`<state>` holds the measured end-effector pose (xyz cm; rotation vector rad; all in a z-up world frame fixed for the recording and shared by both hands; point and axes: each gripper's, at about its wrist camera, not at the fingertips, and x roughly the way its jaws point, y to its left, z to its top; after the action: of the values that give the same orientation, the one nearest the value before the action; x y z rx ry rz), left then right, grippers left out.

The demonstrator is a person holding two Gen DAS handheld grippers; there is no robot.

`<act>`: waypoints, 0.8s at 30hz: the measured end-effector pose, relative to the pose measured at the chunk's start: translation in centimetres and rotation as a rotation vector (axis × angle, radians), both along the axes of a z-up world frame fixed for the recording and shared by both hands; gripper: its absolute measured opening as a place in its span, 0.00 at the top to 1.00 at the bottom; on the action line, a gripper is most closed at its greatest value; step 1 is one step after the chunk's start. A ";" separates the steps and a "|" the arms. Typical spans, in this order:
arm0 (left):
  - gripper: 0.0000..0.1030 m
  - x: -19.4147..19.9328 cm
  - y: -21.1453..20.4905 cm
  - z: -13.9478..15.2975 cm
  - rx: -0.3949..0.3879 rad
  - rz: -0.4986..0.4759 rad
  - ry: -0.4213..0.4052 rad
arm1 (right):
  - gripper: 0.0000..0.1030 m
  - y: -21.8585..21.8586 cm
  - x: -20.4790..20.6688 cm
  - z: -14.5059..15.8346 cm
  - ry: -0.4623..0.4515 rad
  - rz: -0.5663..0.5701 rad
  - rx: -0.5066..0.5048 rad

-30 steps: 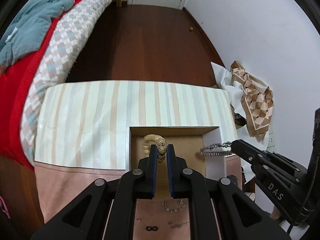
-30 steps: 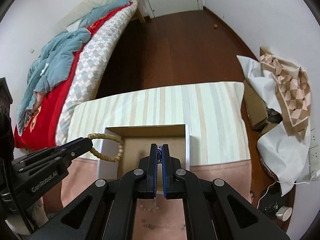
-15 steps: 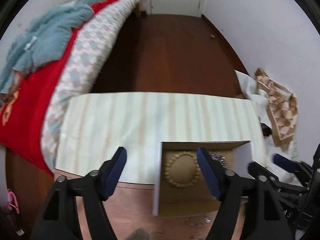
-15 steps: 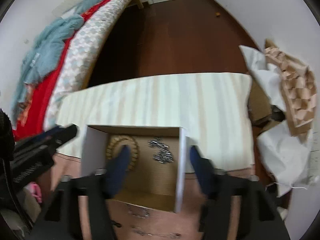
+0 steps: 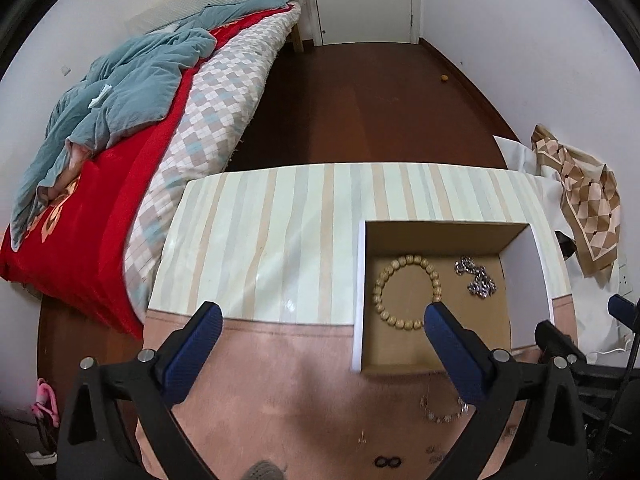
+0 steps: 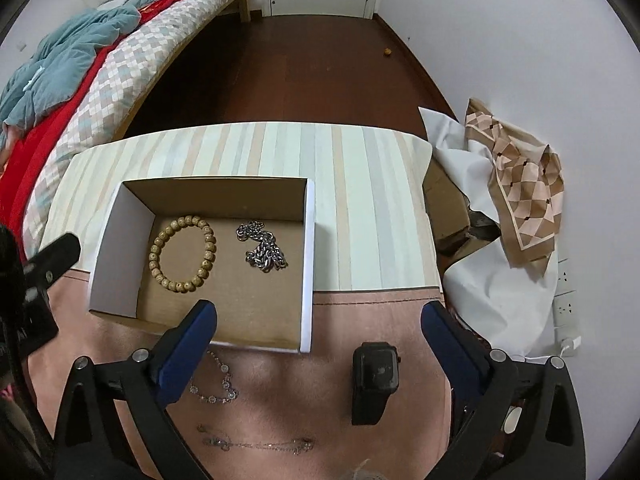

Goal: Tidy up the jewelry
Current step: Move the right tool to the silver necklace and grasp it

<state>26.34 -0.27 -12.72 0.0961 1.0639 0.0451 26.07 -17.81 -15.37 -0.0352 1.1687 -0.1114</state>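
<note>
An open cardboard box [image 6: 120,256] [image 5: 524,280] stands on the table. Inside lie a wooden bead bracelet [image 6: 182,254] [image 5: 406,292] on the left and a silver chain [image 6: 262,250] [image 5: 476,278] on the right. My left gripper [image 5: 320,316] is open and empty, raised above the table left of the box. My right gripper [image 6: 318,316] is open and empty, above the box's near edge. On the pink cloth in front of the box lie a black smartwatch [image 6: 374,376], a beaded silver necklace [image 6: 218,380] [image 5: 442,410], a thin chain [image 6: 256,444] and small black earrings [image 5: 386,462].
The table has a striped top [image 5: 280,232] and pink cloth [image 5: 288,380] at the near side. A bed with red and blue covers [image 5: 120,120] stands at the left. Crumpled paper and patterned cloth [image 6: 516,184] lie on the floor at the right.
Both grippers opened and let go: the bead bracelet and the silver chain now lie in the box. Both grippers have pulled back and up from the box.
</note>
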 end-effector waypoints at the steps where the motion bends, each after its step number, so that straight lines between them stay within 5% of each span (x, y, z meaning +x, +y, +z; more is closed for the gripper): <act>1: 0.00 -0.4 0.1 0.2 -0.001 0.003 -0.005 | 0.00 0.0 -0.2 0.2 -0.006 0.000 0.000; 24: 0.00 -11.5 2.2 9.0 -0.022 0.068 -0.255 | 0.00 1.4 -10.3 10.5 -0.224 -0.001 0.002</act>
<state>14.82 1.97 -3.67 0.0332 0.8124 0.1041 15.75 -16.39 -4.84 -0.0197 0.9452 -0.1116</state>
